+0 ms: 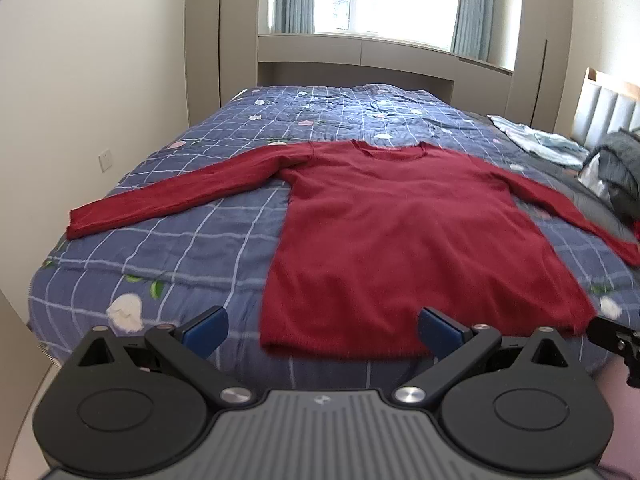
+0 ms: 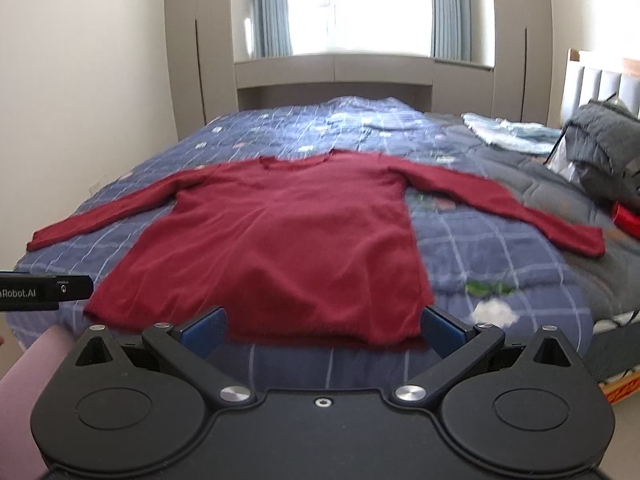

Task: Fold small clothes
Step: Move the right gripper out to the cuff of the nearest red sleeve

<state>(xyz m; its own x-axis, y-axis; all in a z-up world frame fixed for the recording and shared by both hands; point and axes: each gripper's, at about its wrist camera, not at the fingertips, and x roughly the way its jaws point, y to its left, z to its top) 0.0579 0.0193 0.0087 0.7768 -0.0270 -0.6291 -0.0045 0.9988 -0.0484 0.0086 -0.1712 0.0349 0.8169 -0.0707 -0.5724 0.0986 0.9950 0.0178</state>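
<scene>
A dark red long-sleeved sweater point(image 1: 400, 232) point(image 2: 280, 240) lies flat on the bed, front up, neckline away from me and both sleeves spread out to the sides. My left gripper point(image 1: 322, 334) hovers just short of the hem's left half, wide open, blue pads empty. In the right wrist view my right gripper point(image 2: 322, 332) stands wide open in front of the hem's right half, holding nothing. The left gripper's body point(image 2: 44, 292) pokes in at the left edge of the right wrist view, and part of the right gripper point(image 1: 616, 344) shows at the right edge of the left wrist view.
The bed carries a blue checked quilt point(image 1: 180, 248) with flower prints. Light blue clothes point(image 1: 540, 142) and a dark grey padded jacket point(image 2: 600, 148) lie near the headboard point(image 2: 600, 84) at right. Another red item point(image 2: 626, 218) sits at the right edge. Wardrobes and a window stand behind.
</scene>
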